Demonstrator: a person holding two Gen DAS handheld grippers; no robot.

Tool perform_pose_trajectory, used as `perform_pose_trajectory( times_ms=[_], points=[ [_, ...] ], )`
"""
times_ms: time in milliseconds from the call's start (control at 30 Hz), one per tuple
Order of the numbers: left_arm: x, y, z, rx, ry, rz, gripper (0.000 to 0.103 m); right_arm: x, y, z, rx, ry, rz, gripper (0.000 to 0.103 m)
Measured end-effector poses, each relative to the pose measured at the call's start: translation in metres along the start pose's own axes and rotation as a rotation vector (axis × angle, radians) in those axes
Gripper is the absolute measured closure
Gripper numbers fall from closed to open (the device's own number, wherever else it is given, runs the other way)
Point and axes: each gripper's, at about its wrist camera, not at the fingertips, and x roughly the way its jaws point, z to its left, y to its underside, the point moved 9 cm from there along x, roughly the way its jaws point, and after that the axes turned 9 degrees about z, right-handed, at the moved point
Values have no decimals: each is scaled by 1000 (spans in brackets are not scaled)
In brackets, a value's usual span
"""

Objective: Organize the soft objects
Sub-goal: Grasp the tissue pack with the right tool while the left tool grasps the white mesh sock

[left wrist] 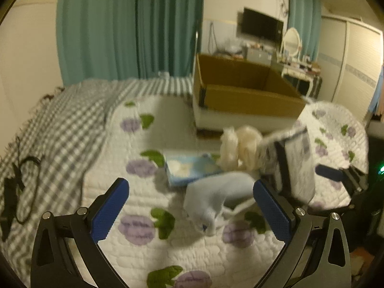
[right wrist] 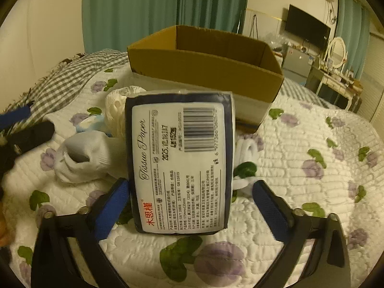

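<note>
A dark blue tissue paper pack (right wrist: 180,160) lies between the fingers of my right gripper (right wrist: 190,199), which is open; the left pad is at its side and the right pad stands apart from it. The pack also shows in the left wrist view (left wrist: 297,158), blurred. My left gripper (left wrist: 192,206) is open and empty above a white sock (left wrist: 216,196). The sock (right wrist: 81,158), a cream mesh puff (left wrist: 240,146) and a light blue packet (left wrist: 189,168) lie on the floral quilt (left wrist: 144,240). An open cardboard box (right wrist: 204,62) stands behind them.
A white strap or cloth (right wrist: 247,151) lies right of the pack. A checked blanket (left wrist: 60,124) with a black cable (left wrist: 21,187) covers the bed's left side. Green curtains, a TV and a dressing table stand beyond the bed.
</note>
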Motion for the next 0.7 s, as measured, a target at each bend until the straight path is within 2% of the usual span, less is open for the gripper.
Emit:
perform_pose_trajectory(
  times_ms=[33,67,133,300,433,700],
  points=[
    [4,3,-1,5,3,14,0,1,0,0,6,-21,-5,27],
    [9,7,-4,15,1,35,0,-1,-1,1,12,-48,-15,29],
    [17,11,-8,34,0,66,0,-8,-4,-4,18,-35,-38,33],
    [39,21,-24,88,14,133,5,-26,-11,-23,66,-41,-91,35],
    [48,19,-33,118,16,140,24,-21,-9,-28,92,-70,-70,37],
    [40,18,-32,158,-13,107,50,-24,-4,-22,69,-71,-65,45]
  ],
)
